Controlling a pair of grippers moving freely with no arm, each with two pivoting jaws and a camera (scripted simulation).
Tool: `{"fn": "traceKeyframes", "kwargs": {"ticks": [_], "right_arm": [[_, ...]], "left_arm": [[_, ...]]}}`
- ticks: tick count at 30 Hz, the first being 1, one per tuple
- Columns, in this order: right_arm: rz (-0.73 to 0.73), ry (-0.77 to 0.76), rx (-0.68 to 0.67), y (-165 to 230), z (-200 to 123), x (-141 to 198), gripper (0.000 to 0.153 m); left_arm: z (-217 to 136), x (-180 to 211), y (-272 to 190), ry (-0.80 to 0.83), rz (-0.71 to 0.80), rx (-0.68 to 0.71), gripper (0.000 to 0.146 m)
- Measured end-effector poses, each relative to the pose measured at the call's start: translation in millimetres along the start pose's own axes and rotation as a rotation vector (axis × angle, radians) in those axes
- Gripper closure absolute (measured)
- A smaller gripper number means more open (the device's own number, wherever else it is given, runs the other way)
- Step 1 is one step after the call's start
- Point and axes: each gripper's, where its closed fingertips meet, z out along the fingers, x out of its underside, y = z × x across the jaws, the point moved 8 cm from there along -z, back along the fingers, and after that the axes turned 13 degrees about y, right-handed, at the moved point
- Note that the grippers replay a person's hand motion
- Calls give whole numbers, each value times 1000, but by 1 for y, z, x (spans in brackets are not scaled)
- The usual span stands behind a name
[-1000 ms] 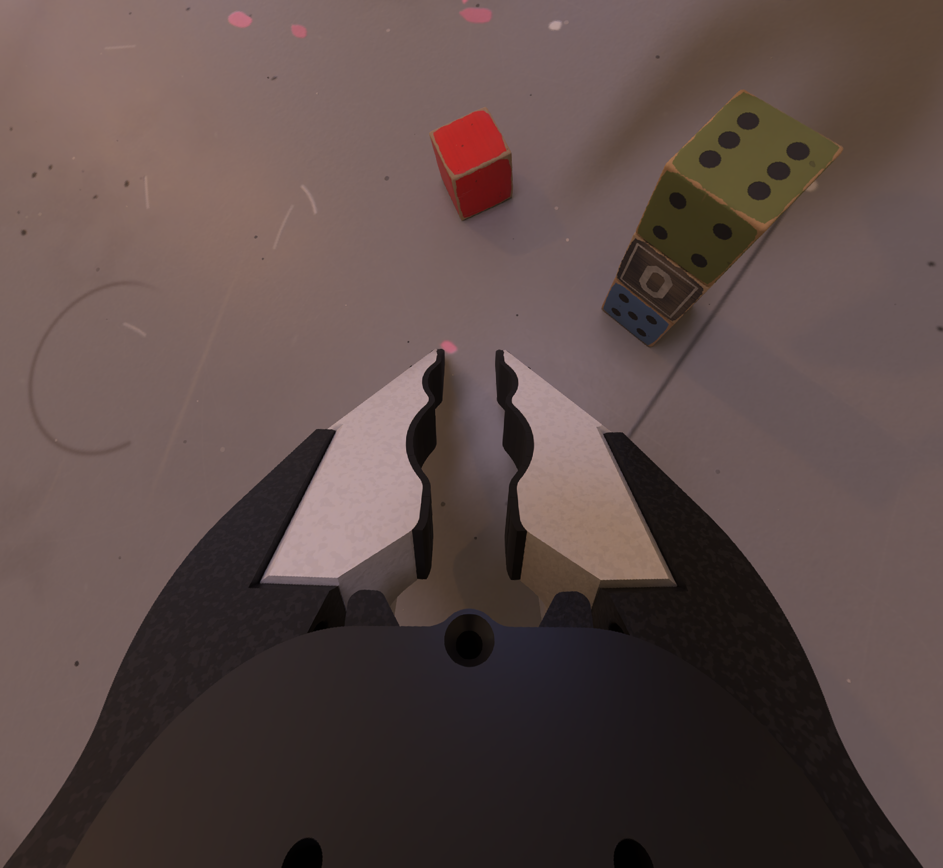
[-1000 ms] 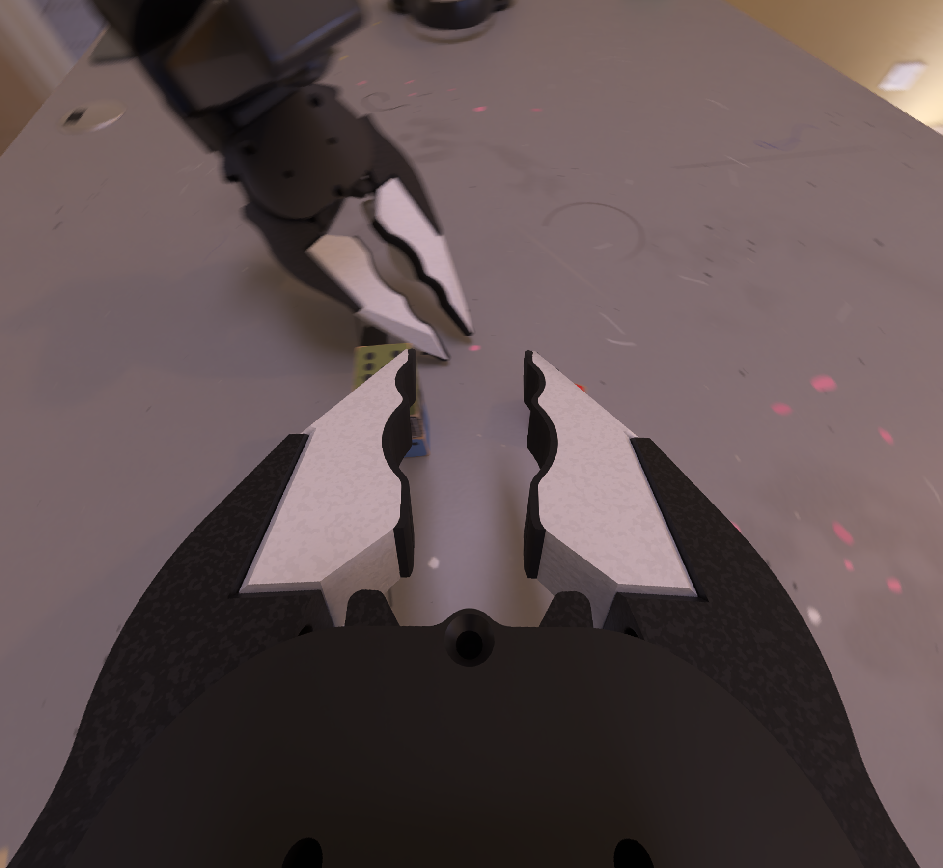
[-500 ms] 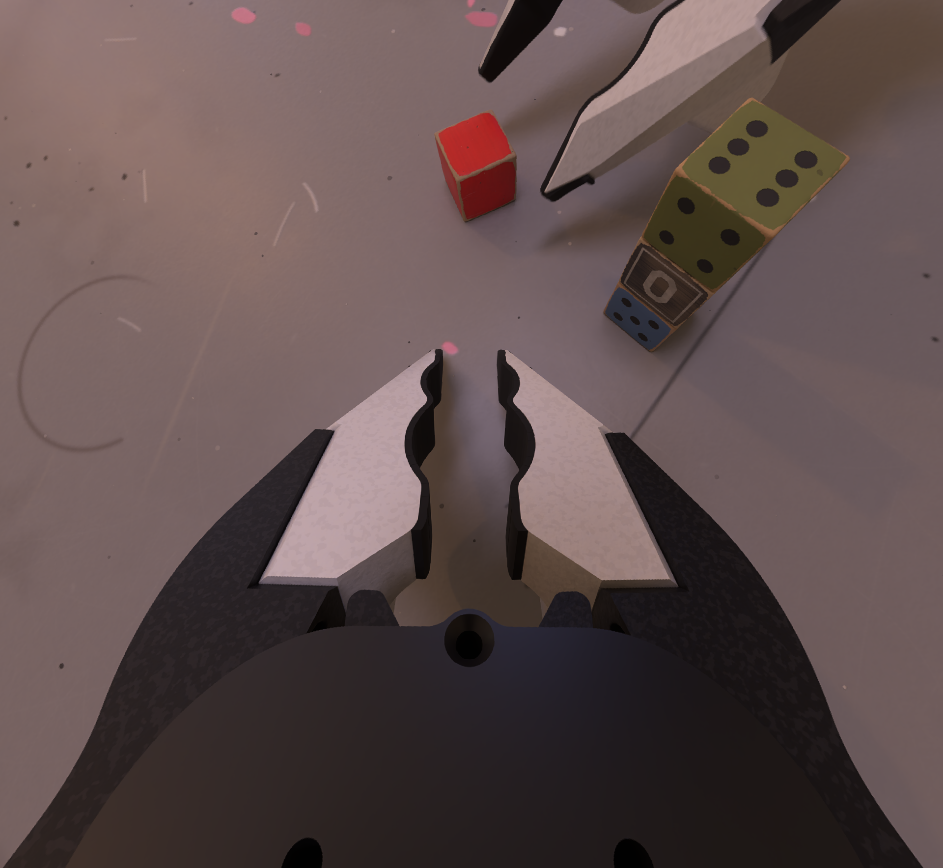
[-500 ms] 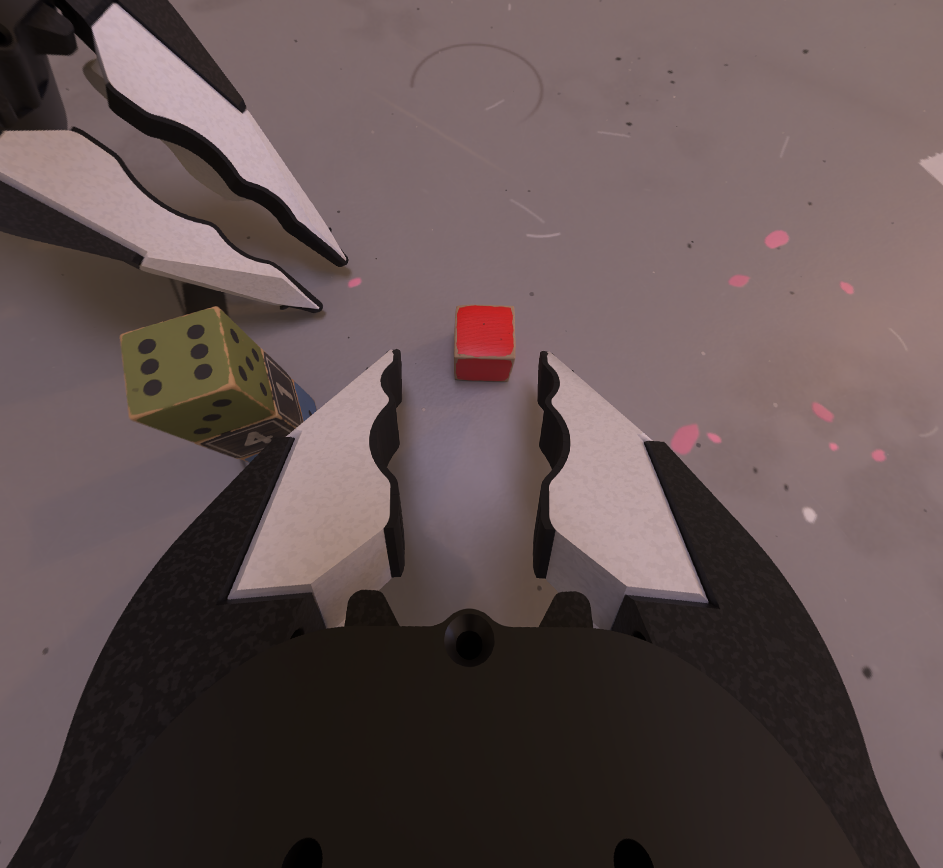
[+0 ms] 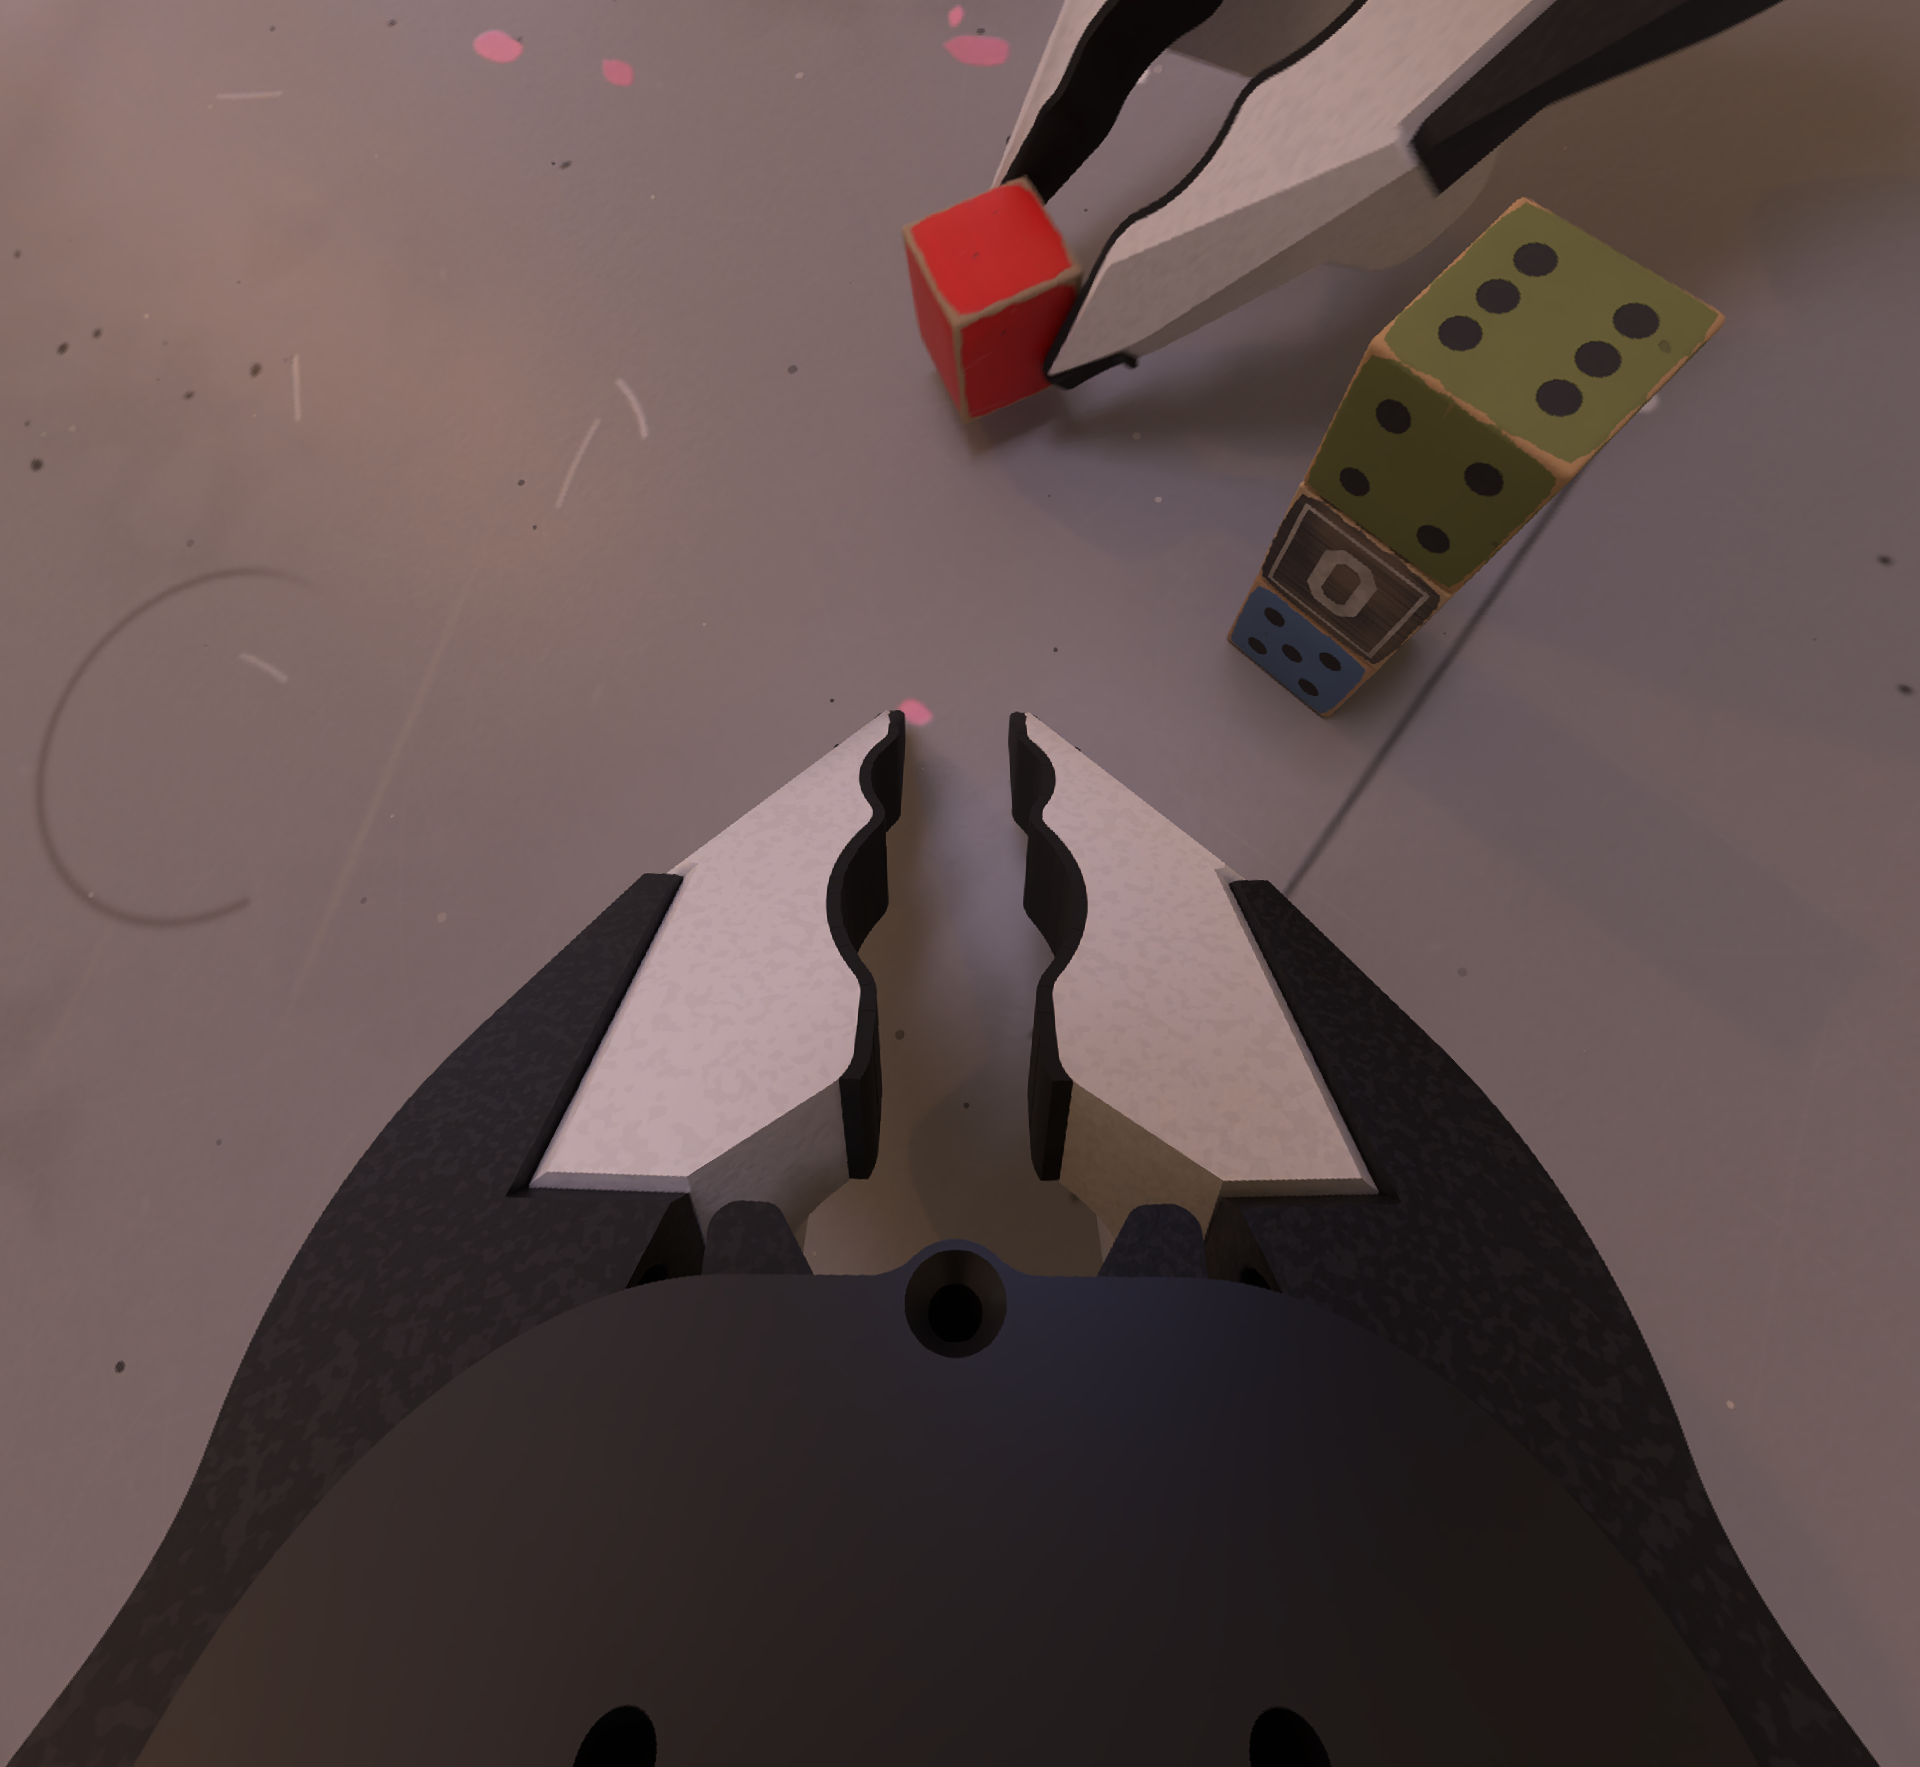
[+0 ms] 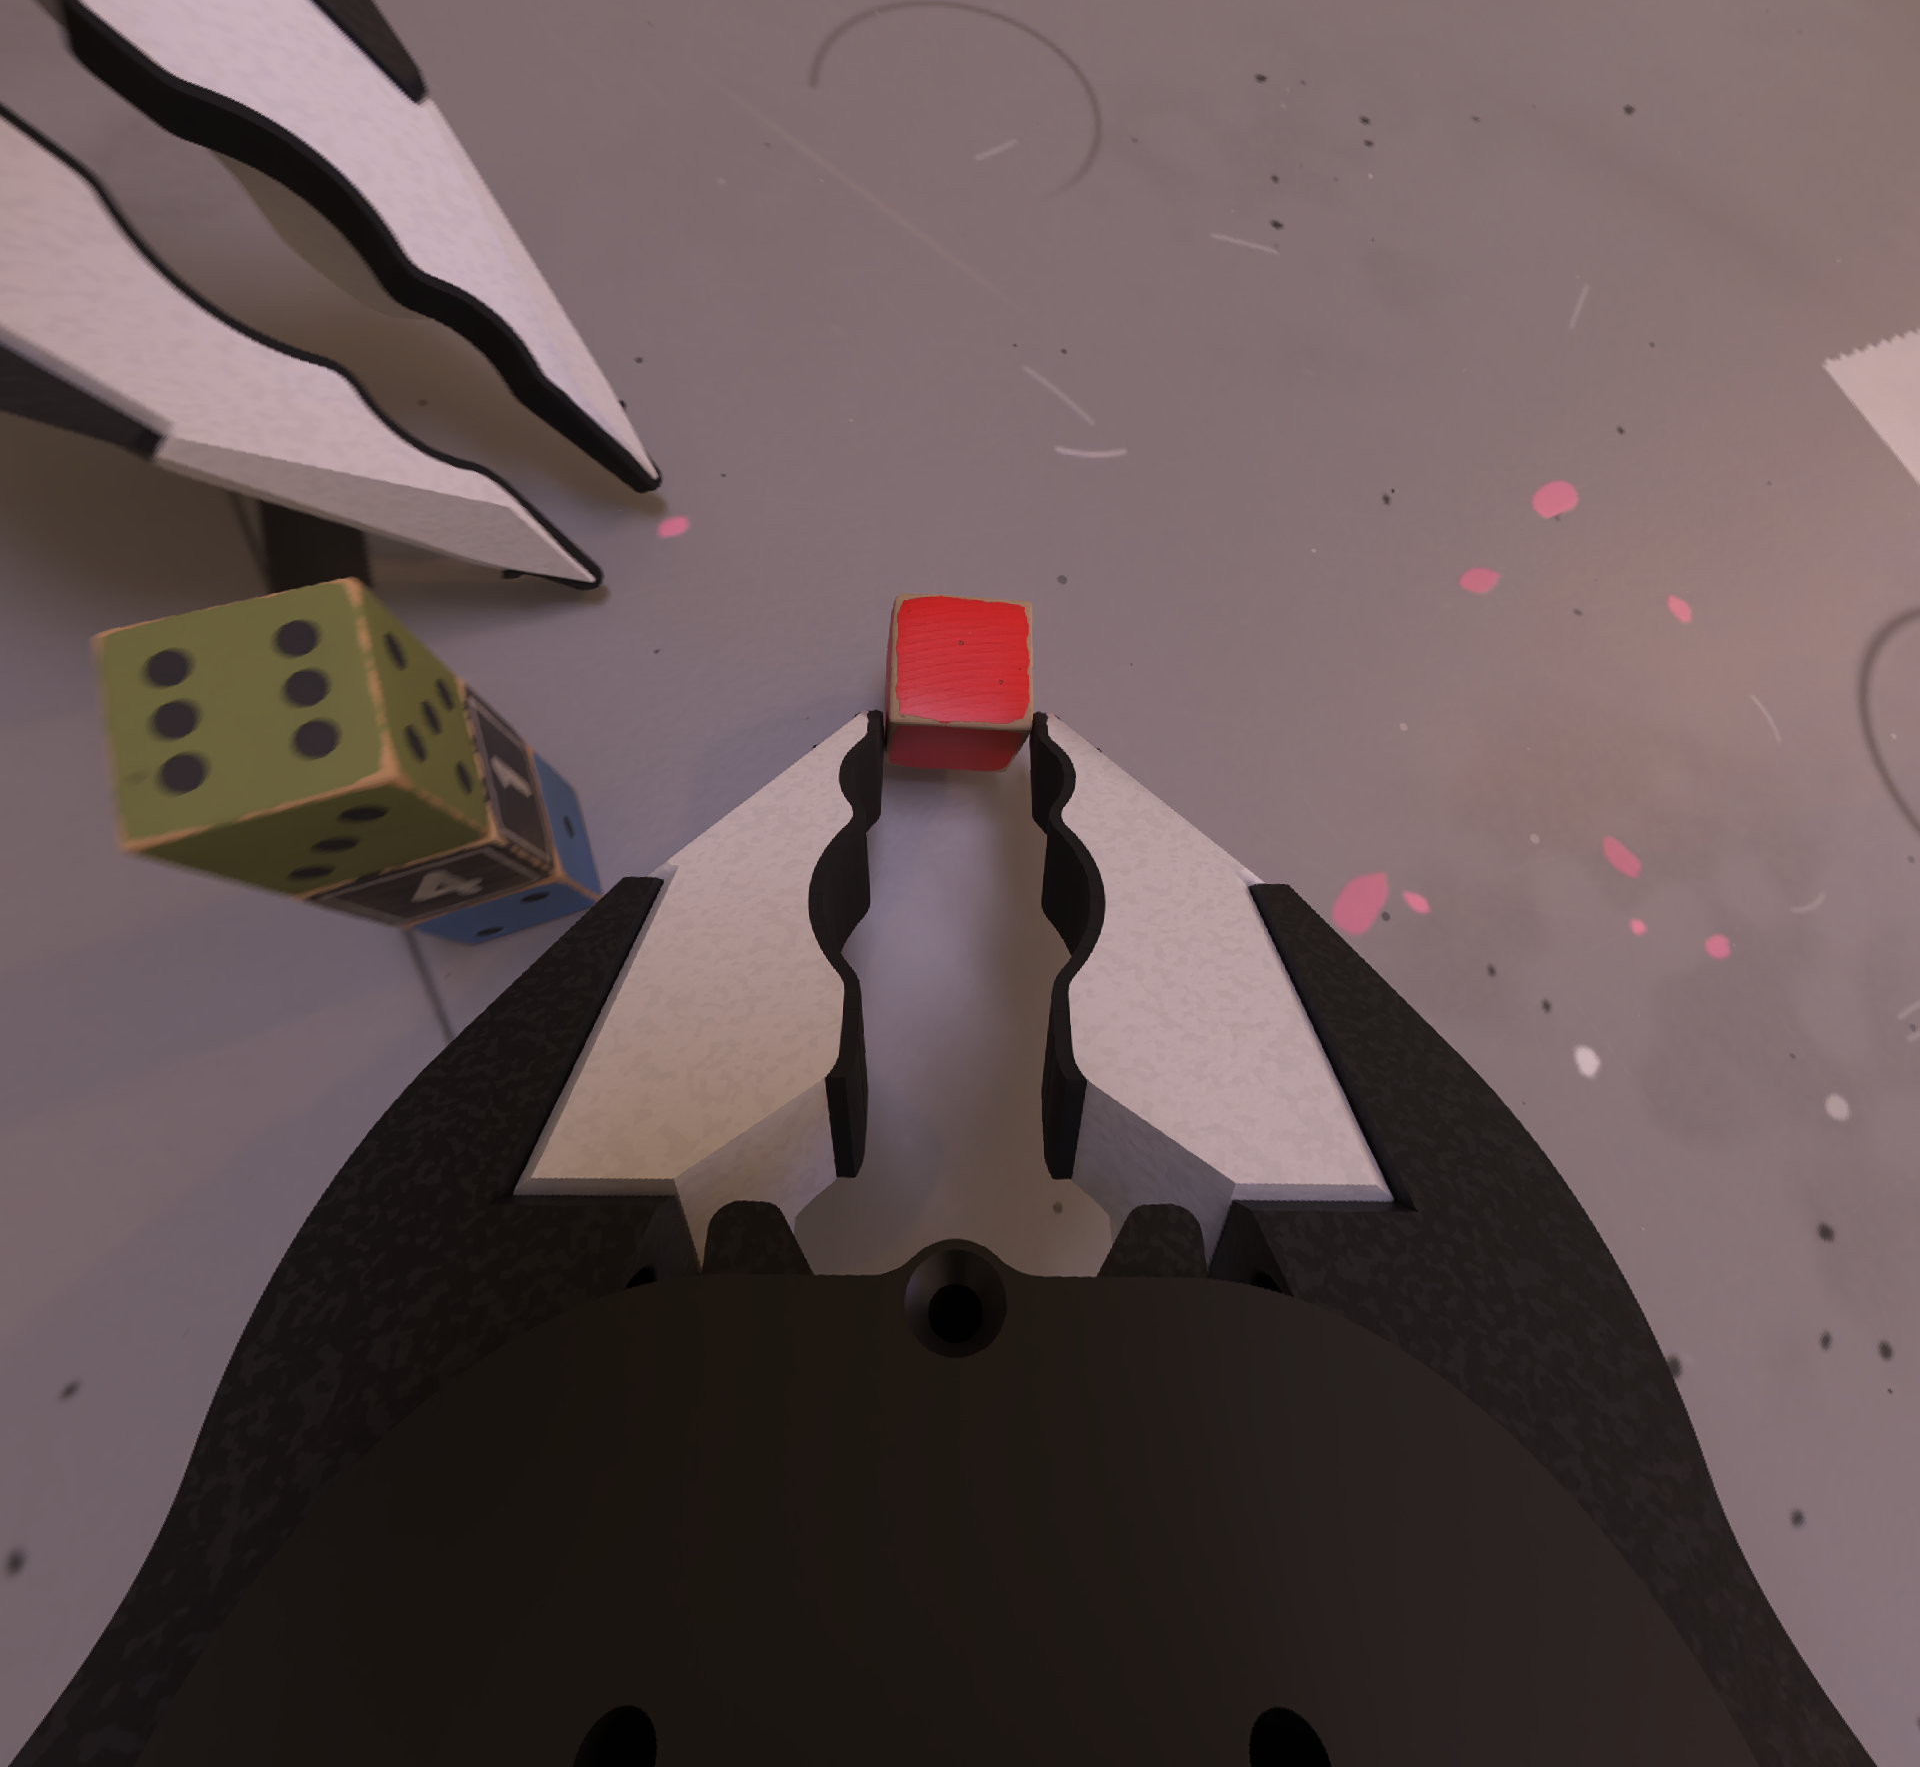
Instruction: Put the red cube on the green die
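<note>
The red cube (image 6: pixel 961 673) sits on the grey table (image 6: pixel 1351 263); it also shows in the left wrist view (image 5: pixel 987 294). My right gripper (image 6: pixel 956 722) is closed on the cube, with a fingertip pressed against each side of its near part. It shows in the left wrist view (image 5: pixel 1039 273) reaching down from the upper right. The green die (image 5: pixel 1496 408) tops a small stack, over a dark numbered block (image 5: pixel 1351 585) and a blue die (image 5: pixel 1294 657). The stack stands left of the cube in the right wrist view (image 6: pixel 281 730). My left gripper (image 5: pixel 956 720) is slightly open and empty, short of the cube.
My left gripper's fingers (image 6: pixel 312 283) hang just beyond the stack in the right wrist view. A white paper scrap (image 6: pixel 1881 408) lies at the right edge. Pink paint spots (image 6: pixel 1361 896), scratches and a ring mark (image 5: pixel 145 751) dot the table.
My right gripper has moved forward and down to the red cube, and its jaws have narrowed onto it. The left gripper has hardly moved.
</note>
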Motion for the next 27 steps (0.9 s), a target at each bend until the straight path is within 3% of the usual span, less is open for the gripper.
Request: {"fn": "traceKeyframes", "kwargs": {"ticks": [14,27], "right_arm": [[-104,-170,-180,10,-66,-1,125],[-227,-173,-245,40,-82,-12,125]], "left_arm": [[0,0,0,-2,7,-7,126],[0,1,0,-2,11,-8,126]]}}
